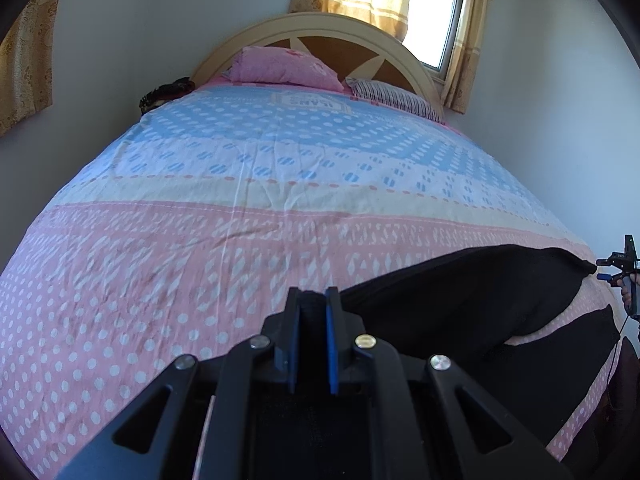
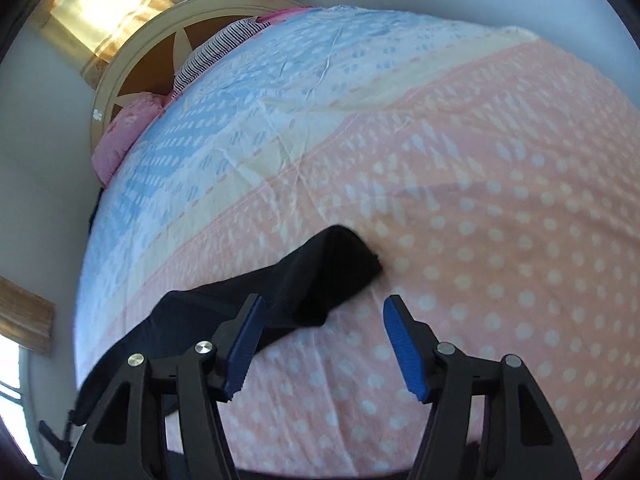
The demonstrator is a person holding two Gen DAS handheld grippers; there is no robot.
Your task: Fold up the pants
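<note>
Black pants [image 1: 460, 292] lie stretched across the near pink part of the bed sheet [image 1: 180, 248]. My left gripper [image 1: 314, 294] is shut on one end of them, and black cloth shows between its blue pads. In the left wrist view the right gripper [image 1: 602, 269] sits at the far right edge, just off the other end of the pants. In the right wrist view that end of the pants [image 2: 328, 264] rests loose on the sheet [image 2: 500, 220]. My right gripper [image 2: 324, 308] stands open just behind it, and its blue pads [image 2: 406, 356] touch no cloth.
A pink pillow [image 1: 280, 66] and a striped pillow [image 1: 392, 96] lie against the arched headboard [image 1: 320, 26]. Behind it is a curtained window [image 1: 436, 12]. A dark bundle [image 1: 166, 90] sits at the bed's far left corner. White walls stand close on both sides.
</note>
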